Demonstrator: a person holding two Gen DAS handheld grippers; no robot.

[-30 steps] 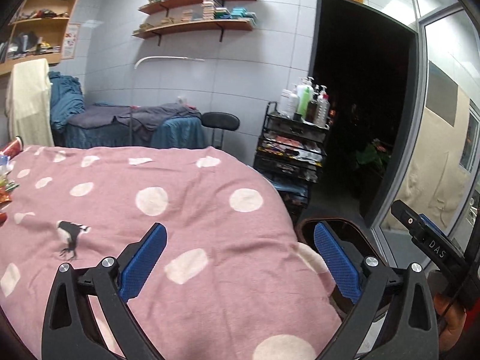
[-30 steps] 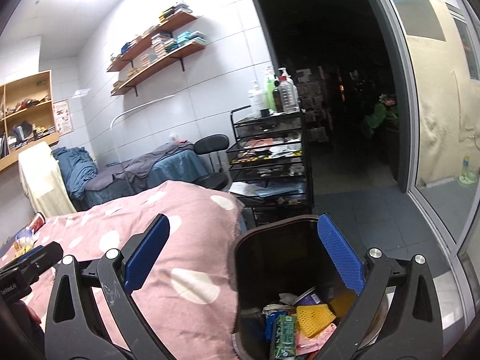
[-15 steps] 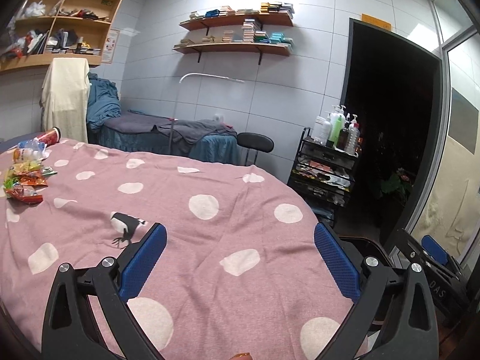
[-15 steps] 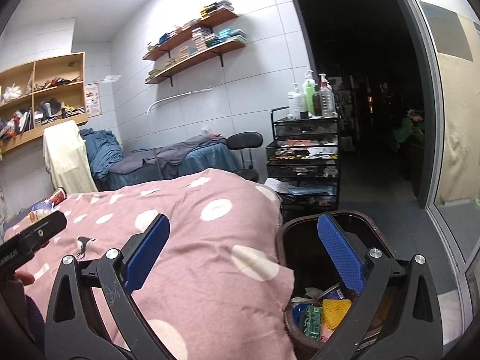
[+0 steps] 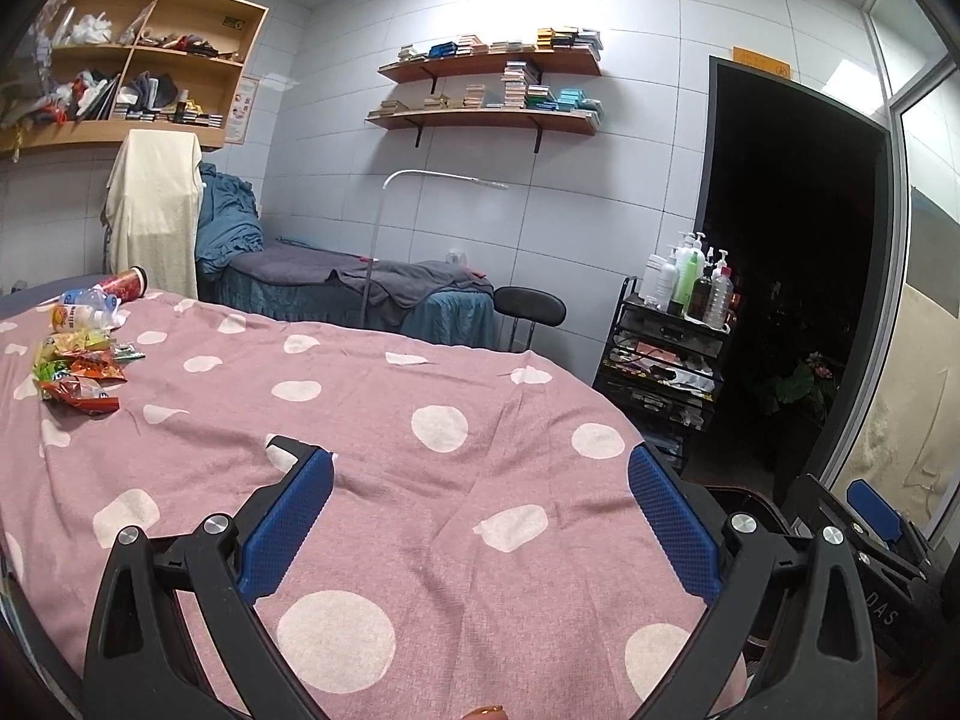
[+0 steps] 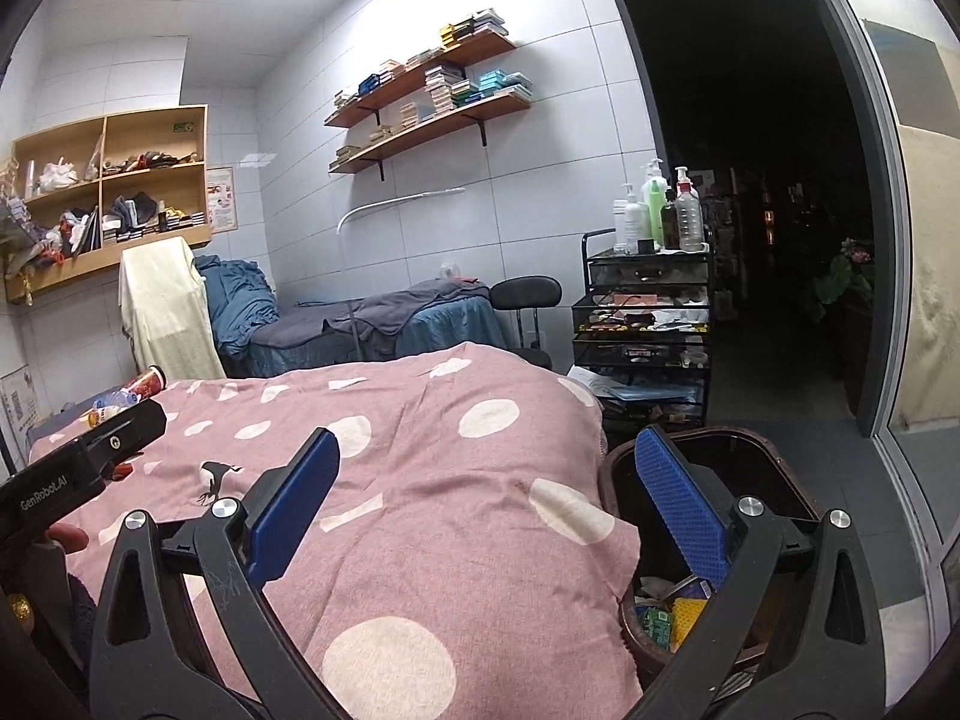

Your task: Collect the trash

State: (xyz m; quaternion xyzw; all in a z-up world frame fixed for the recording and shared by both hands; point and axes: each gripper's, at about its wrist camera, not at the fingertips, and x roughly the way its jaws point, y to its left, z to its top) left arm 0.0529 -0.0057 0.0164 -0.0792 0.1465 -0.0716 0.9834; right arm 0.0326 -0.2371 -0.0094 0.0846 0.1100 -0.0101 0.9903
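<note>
The left gripper (image 5: 480,480) was held above the pink dotted blanket (image 5: 372,420), its fingers spread wide with nothing between them. The snack wrappers (image 5: 78,372) and a plastic bottle (image 5: 84,313) were observed well ahead of and to the left of the left finger. The right gripper (image 6: 483,492) was likewise found empty, fingers apart. The trash bin (image 6: 774,468), partly filled with litter, was seen just behind and beneath the right finger, beside the blanket's edge.
</note>
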